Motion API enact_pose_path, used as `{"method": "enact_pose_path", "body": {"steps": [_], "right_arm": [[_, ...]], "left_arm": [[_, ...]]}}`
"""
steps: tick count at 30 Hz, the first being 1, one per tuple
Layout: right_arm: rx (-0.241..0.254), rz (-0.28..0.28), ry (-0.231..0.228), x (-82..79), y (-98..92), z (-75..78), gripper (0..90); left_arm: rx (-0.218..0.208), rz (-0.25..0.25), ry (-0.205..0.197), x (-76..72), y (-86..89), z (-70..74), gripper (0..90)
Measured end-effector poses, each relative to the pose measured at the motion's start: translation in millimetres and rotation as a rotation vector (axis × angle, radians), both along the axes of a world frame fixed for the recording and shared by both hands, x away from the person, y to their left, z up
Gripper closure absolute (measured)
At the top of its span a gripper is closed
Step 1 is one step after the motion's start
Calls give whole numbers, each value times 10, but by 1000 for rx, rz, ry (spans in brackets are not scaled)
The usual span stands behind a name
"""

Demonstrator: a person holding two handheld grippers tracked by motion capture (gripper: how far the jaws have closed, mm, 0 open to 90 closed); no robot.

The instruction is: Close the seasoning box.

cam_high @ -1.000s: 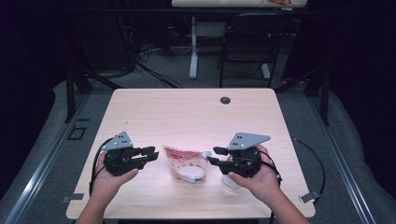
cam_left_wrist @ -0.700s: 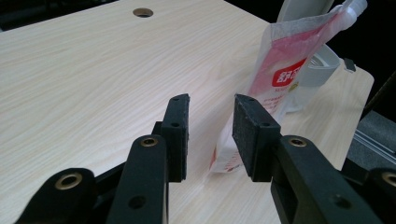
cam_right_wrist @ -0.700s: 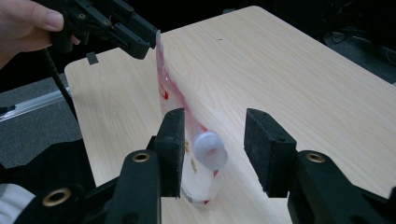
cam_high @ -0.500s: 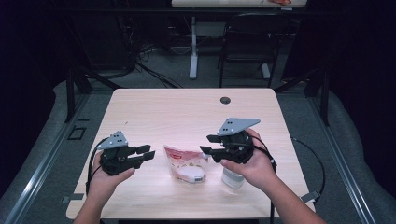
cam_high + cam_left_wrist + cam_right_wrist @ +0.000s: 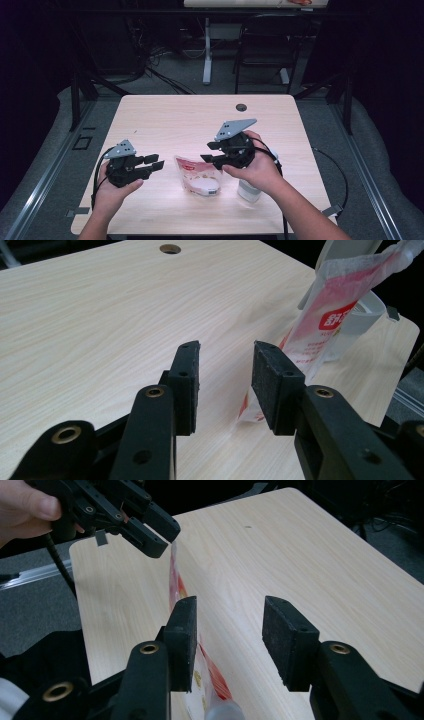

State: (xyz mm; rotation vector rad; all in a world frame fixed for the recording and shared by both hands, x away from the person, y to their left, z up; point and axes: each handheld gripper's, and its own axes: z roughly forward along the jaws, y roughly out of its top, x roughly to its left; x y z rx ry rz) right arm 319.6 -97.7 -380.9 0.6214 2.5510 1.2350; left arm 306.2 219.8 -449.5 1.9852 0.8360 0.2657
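My left tool (image 5: 156, 164) and right tool (image 5: 209, 152) both stand open and empty, jaws just widening, the pouch (image 5: 197, 175) released at counter (image 5: 165, 120) six o'clock; regrasp looks pending.

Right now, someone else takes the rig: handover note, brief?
Left gripper: jaws have just been opening, nothing between them, aimed at the pouch from the left edge of the table.
Right gripper: jaws have just been opening, wide and empty, held above the pouch.
Pouch: red and white, clear-sided, free on the table between the grippers, something white inside at its near end.
White bottle: under the right hand, partly hidden.
Done: both grippers are off the pouch.
Left: cannot tell from the pictures; probably regrip the pouch.
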Motion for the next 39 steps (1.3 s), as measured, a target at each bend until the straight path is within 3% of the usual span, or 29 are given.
{"method": "enact_pose_path", "body": {"steps": [3,12,39], "right_arm": [[-6,11,12,20,67,4,596],[-65,78,44,27,283,-26,631],[-199,125,96,139,671,-201,696]], "left_arm": [[23,-4,-8,-12,-4,6,643],[35,-1,-10,-1,-13,-12,646],[23,14,-33,10,17,-17,616]]}}
